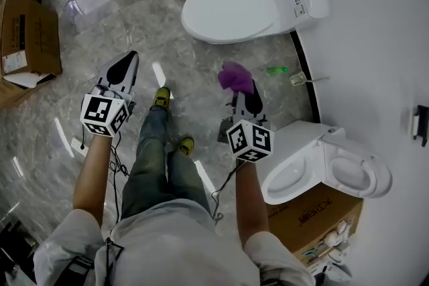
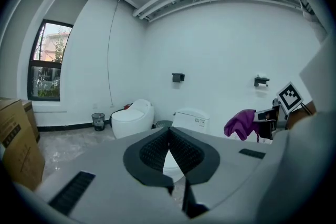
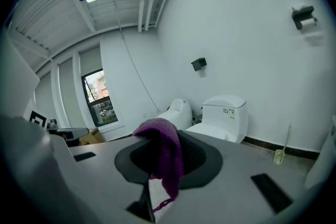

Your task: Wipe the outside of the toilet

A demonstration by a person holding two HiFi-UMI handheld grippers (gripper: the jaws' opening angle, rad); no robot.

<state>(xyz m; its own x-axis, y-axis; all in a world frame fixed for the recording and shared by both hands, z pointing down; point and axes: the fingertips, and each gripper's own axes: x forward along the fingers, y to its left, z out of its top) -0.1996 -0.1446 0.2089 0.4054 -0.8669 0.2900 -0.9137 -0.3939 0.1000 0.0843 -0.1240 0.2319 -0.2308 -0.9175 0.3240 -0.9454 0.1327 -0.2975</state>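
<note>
The right tongs point(image 1: 245, 92) pinch a purple cloth point(image 1: 233, 76), so it hangs ready for wiping. The left tongs point(image 1: 126, 65) are pressed together and empty, held aside at 9 o'clock. The toilet point(image 1: 234, 8), lid closed, stands at 12 o'clock, well apart.

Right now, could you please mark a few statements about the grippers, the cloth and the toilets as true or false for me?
1. The right gripper holds a purple cloth. True.
2. The left gripper grips a cloth too. False: its jaws are together on nothing.
3. The toilet beside the right gripper is closed. False: its lid stands open.
4. The purple cloth touches a toilet. False: it hangs over the floor, apart from every toilet.
5. A cardboard box sits on the person's left. True.
</note>
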